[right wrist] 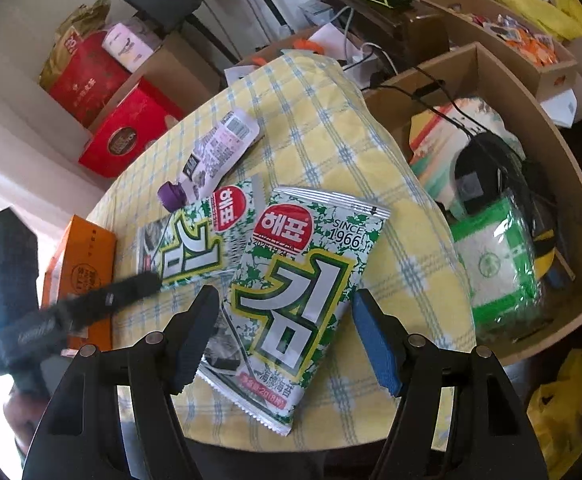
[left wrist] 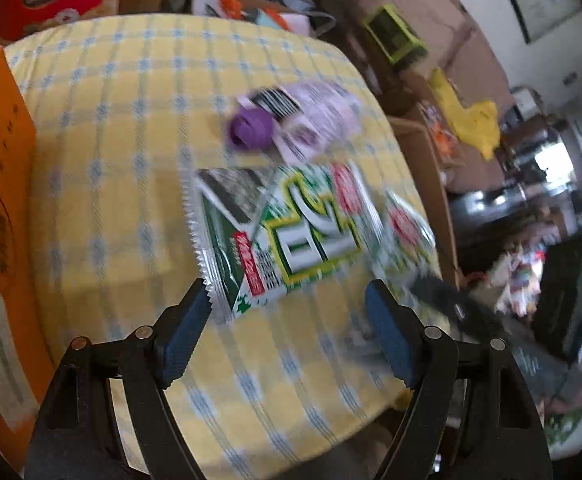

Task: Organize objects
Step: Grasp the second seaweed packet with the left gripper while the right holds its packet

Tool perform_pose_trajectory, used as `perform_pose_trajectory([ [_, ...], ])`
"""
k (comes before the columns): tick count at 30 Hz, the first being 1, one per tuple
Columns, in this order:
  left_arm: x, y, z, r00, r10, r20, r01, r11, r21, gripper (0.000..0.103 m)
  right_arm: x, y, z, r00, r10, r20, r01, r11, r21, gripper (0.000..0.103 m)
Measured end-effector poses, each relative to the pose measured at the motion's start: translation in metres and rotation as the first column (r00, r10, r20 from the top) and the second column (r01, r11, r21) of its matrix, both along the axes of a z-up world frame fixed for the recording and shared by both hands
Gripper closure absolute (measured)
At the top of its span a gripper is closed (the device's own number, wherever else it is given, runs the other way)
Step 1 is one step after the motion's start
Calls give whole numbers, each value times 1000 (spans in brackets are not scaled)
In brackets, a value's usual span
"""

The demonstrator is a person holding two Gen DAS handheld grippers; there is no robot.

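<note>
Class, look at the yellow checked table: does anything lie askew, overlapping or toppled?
Yes. The two seaweed packets, the left packet and the right packet, lie at different angles, the right one overlapping the left one's edge. The purple-capped pouch lies flat on its side, slanted. Nothing looks spilled or torn.

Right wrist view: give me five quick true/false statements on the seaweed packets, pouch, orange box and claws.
1. Two seaweed packets lie on the checked cloth. True: near packet, far packet.
2. The right claw is clamped on the near packet. False: its jaws stand open, astride the packet's lower end.
3. The purple-capped pouch stands upright. False: it lies flat beyond the far packet.
4. The orange box sits at the cloth's left edge. True.
5. The left claw holds the far packet. False: it is open, its left pad just at the packet's corner.
</note>
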State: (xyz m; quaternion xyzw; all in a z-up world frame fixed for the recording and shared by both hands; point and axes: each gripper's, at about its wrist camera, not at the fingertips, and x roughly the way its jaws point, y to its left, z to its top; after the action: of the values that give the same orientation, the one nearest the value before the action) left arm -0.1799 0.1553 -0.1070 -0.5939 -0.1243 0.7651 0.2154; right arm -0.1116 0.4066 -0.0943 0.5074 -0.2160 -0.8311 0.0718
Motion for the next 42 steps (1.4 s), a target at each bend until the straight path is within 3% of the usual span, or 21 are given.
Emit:
perform_pose_trajectory([
  [6, 28, 14, 12, 995, -105, -3, 104, 994, -22, 28, -3, 2, 3, 1000, -7, -2, 7, 998, 61, 32],
  [12, 22, -4, 38, 993, -19, -115, 13, 998, -56, 26, 0, 7, 12, 999, -51, -7, 51, 996, 71, 25],
  [14, 18, -7, 41, 990, -15, -141, 8, 999, -53, 19, -2, 5, 14, 999, -49, -9, 50, 997, 64, 23],
  [17, 13, -4, 38, 981, -23, -195, -1, 992, -123, 18, -8, -1, 13, 998, -57, 9, 56, 996, 64, 21],
  [24, 8, 9, 24, 977, -65, -205, 30, 985, -169, 18, -18, -10, 2, 991, -115, 70, 112, 993, 39, 13],
  [27, 10, 9, 22, 976, -63, -209, 25, 983, -181, 18, -21, -18, -1, 990, -125, 61, 119, 989, 91, 13],
  [29, 11, 7, 21, 977, -56, -206, 20, 985, -173, 11, -22, -21, -2, 991, -125, 55, 118, 986, 120, 13],
  [34, 12, 6, 22, 975, -59, -213, 22, 984, -175, 10, -19, -27, -8, 993, -110, 44, 96, 966, 240, 14],
  [39, 12, 16, 25, 967, -107, -232, 60, 977, -204, 10, -10, -22, -8, 997, -70, 35, 56, 951, 303, 29],
  [42, 11, 23, 23, 963, -133, -234, 78, 970, -231, 10, -7, -15, -7, 997, -66, 34, 52, 947, 318, 31],
])
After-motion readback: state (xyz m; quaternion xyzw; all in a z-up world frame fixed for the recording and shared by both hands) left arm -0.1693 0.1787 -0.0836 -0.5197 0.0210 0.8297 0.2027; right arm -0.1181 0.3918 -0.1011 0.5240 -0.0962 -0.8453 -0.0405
